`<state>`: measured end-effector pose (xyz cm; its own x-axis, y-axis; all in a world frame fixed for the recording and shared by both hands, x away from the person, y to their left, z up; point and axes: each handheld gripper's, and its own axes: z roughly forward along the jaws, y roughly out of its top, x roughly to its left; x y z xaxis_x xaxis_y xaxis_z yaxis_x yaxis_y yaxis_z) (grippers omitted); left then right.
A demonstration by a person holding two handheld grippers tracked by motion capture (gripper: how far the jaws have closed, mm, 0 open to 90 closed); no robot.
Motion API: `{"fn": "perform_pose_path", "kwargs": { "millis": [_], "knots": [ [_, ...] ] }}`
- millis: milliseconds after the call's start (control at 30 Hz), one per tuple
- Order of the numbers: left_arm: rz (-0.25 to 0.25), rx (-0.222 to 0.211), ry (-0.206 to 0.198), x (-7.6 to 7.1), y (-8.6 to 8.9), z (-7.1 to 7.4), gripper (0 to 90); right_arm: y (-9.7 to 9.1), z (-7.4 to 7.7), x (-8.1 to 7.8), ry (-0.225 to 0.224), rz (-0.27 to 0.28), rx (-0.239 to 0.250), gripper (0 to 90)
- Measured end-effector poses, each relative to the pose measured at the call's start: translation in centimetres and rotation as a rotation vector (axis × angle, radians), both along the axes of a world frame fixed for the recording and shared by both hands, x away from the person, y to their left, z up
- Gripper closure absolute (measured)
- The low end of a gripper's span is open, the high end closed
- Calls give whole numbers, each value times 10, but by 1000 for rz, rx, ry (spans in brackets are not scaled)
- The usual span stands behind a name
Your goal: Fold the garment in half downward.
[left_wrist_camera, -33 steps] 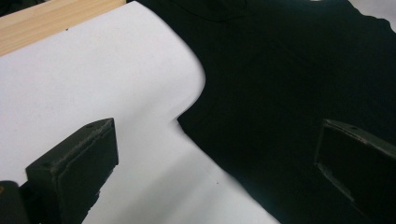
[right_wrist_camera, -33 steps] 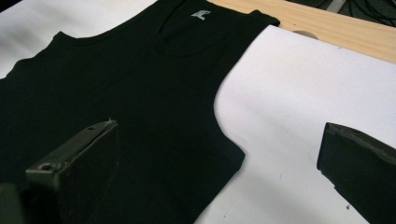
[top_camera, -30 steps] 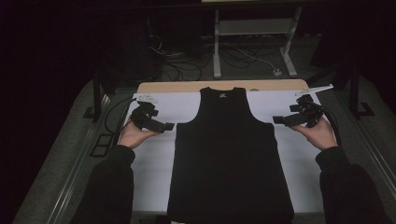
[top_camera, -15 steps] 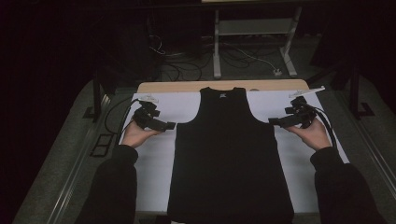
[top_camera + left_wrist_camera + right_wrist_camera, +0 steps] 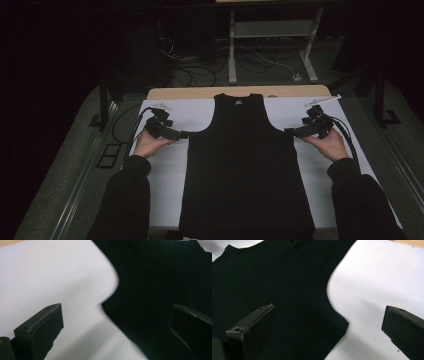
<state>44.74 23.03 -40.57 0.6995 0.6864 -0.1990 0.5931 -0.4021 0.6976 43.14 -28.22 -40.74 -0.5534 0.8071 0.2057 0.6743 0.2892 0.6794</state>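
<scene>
**Both underarm corners sit just inside your open jaws**

The black sleeveless fabric tank top [image 5: 247, 170] lies flat down the middle of the high view, neck toward the top, long axis running away from you on the white table sheet [image 5: 170, 170]. Your left gripper [image 5: 181, 134] and right gripper [image 5: 290, 131] flank it at armpit height, equally near, jaws spread wide and holding nothing. The gripper views show what the high view cannot: each underarm corner lies between the jaws.
</scene>
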Motion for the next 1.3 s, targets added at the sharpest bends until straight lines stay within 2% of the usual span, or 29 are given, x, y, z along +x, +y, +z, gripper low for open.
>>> {"fn": "perform_pose_path", "kwargs": {
  "millis": [67,233,367,600,667,733,867,967,1133,1300],
  "knots": [
    [4,-14,4,2,-2,-4,0,0,-3,1,7,-3,-2,0],
    [3,-3,26,6,-4,-13,0,1,-13,4,29,-10,-7,0],
    [35,-32,46,10,-4,-20,0,1,-17,6,38,-9,-4,5],
    [47,-18,49,13,-8,-28,0,0,-25,5,48,-2,2,51],
    [56,-24,52,14,-7,-30,0,-1,-27,6,58,-6,-1,116],
    [54,-13,58,15,-7,-31,6,-1,-28,6,57,-5,2,137],
    [48,2,73,16,-6,-35,48,1,-29,7,59,-7,-13,158],
    [34,18,64,15,-7,-35,101,2,-31,7,60,-15,-21,215],
    [27,-5,59,15,-9,-36,202,4,-33,8,61,-34,-40,347],
    [33,-15,49,15,-9,-36,291,4,-34,9,57,-46,-45,431]
  ]
}}
